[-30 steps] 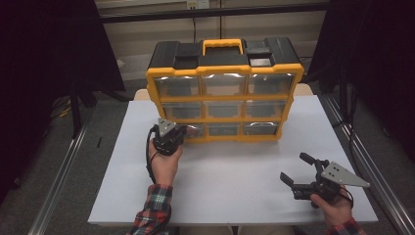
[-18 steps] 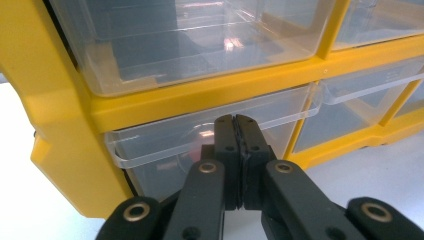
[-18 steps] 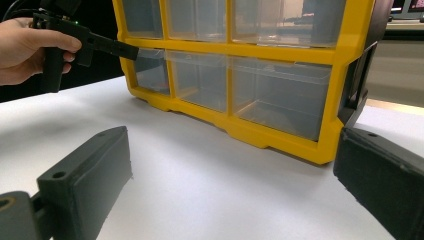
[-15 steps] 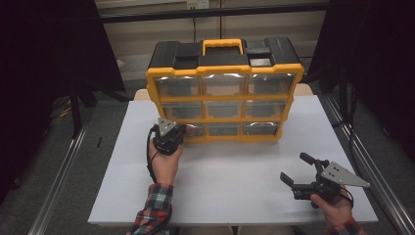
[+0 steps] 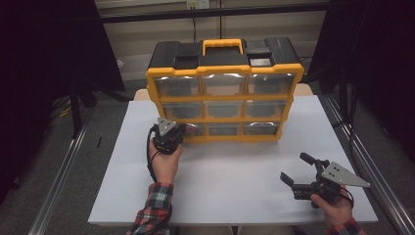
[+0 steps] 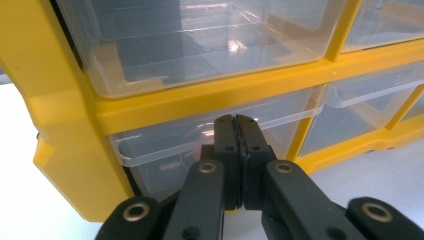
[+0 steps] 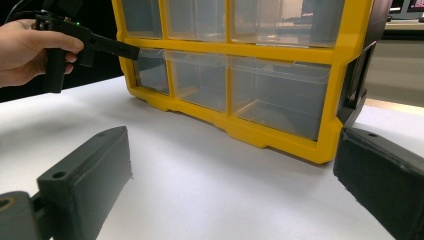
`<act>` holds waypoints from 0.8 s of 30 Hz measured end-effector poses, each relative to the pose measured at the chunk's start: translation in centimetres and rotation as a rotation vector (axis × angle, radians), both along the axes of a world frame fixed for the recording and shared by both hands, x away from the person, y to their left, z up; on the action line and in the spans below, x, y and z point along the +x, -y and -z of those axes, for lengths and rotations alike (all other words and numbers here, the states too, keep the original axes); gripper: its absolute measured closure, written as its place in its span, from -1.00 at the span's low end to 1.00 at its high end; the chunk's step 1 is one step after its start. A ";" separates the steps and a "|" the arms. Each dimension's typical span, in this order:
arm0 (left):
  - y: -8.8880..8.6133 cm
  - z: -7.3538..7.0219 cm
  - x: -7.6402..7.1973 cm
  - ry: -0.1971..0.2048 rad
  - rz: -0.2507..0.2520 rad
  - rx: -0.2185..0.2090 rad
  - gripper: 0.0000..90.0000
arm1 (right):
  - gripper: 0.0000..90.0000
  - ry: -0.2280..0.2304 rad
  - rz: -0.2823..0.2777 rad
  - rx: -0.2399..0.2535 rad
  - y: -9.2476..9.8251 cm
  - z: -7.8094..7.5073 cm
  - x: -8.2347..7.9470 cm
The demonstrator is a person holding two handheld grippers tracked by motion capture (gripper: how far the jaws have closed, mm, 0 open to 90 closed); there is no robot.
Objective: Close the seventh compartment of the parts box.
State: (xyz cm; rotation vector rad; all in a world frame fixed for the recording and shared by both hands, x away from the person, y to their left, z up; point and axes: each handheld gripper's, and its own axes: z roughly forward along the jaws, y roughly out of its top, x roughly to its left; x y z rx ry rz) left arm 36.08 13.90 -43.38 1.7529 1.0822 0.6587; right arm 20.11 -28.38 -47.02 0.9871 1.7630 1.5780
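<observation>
1 white table [image 5: 230,171] | yellow organizer [image 5: 222,105] at back | dark room

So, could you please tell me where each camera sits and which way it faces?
High view: above the person's side, looking forward and down on the white table; both forearms and grippers show.
Left gripper view: rides the left gripper, facing the organizer's bottom-left drawer up close.
Right gripper view: low over the table, between the right gripper jaws.
Shared: the yellow organizer.

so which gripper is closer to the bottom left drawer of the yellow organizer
Left. The left gripper is shut on the rim of the bottom left drawer; the right gripper sits open on the table, well away.
</observation>
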 end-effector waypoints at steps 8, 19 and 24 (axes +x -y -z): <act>-0.1 0.0 0.1 0.007 0.017 0.012 0.97 | -0.96 0.000 0.000 -0.001 0.0 0.0 0.0; 0.0 0.0 -0.1 0.007 0.026 0.012 0.80 | -0.96 0.002 -0.001 0.001 0.0 0.0 0.0; 0.0 0.1 -0.3 0.003 0.017 -0.016 0.58 | -0.96 0.002 0.001 0.001 0.0 -0.1 0.0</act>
